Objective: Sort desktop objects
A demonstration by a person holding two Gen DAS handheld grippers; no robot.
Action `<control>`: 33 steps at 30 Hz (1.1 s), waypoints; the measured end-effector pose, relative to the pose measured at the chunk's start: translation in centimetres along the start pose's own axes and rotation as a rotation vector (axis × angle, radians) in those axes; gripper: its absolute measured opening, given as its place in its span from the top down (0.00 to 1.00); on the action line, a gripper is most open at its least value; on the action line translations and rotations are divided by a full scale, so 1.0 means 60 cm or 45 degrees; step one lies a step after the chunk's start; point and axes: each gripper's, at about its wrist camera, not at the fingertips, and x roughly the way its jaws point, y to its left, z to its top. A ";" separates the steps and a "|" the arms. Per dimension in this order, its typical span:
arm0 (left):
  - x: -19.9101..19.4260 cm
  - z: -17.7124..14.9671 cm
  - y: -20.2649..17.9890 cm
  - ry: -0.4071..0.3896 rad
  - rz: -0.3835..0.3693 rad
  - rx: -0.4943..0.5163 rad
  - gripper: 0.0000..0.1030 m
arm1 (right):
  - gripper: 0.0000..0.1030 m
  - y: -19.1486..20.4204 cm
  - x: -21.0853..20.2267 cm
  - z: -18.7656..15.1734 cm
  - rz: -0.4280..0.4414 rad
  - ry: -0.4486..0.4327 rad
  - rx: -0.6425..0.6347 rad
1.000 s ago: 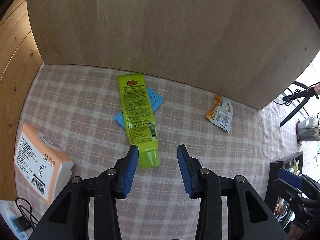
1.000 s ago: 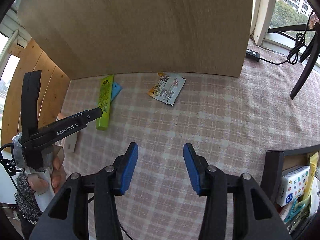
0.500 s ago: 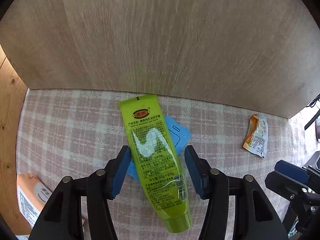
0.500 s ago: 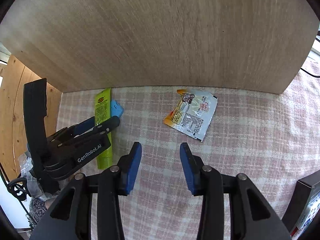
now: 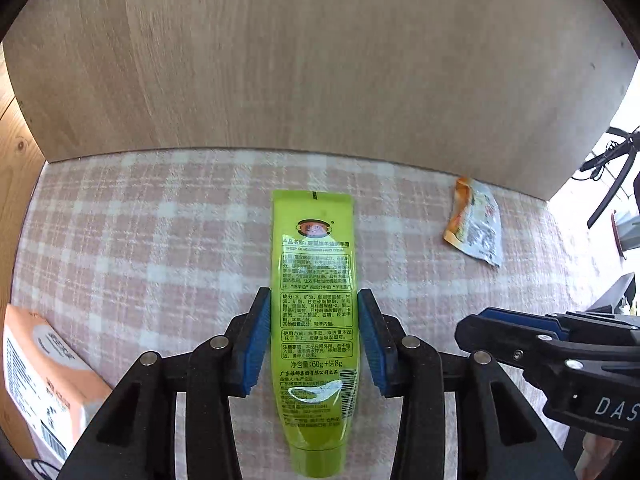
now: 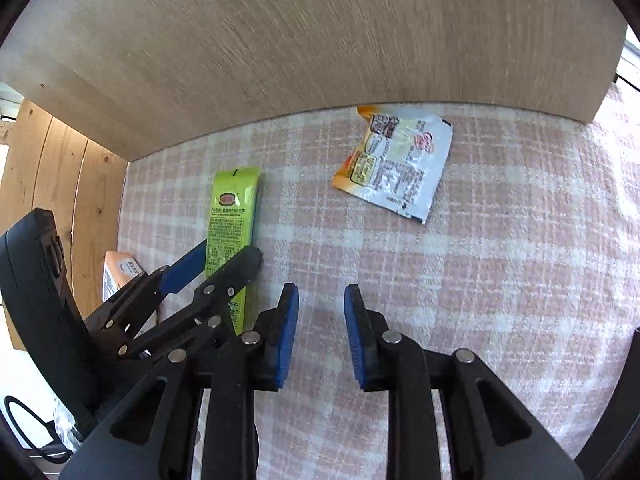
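Checked cloth (image 5: 160,240), glossy lime-green printed tube (image 5: 314,280)

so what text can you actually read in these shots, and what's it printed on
"SHEEP OIL MOISTURISING HAND CREAM", faint, and "60g+8g" among Chinese print: lime-green plastic tube.
"DAS", cut off at the picture's edge: black right gripper body.
Silver-and-orange foil sachet: logo and print too blurred.
Orange-and-white cardboard box: print and barcode too small.

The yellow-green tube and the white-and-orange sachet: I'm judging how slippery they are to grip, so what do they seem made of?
The yellow-green tube looks like soft glossy plastic: bright glare patches lie across its printed face. The white-and-orange sachet seems thin plastic or foil film: it is shiny, wrinkled, with one corner curled; which of the two I cannot tell.
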 end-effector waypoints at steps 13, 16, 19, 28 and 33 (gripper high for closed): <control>-0.048 -0.225 -0.186 0.025 -0.198 -0.021 0.61 | 0.79 -0.104 -0.063 -0.152 -0.030 0.016 0.003; -0.052 -0.215 -0.216 0.062 -0.216 0.044 0.61 | 0.79 -0.124 -0.083 -0.174 -0.019 0.012 0.008; -0.076 -0.210 -0.184 0.082 -0.199 0.035 0.61 | 0.79 -0.143 -0.107 -0.195 -0.006 -0.015 0.031; -0.120 -0.244 -0.135 0.089 -0.201 0.098 0.62 | 0.79 -0.129 -0.095 -0.244 0.064 0.011 0.038; -0.109 -0.260 -0.157 0.139 -0.256 0.171 0.62 | 0.79 -0.122 -0.075 -0.247 0.121 0.045 0.089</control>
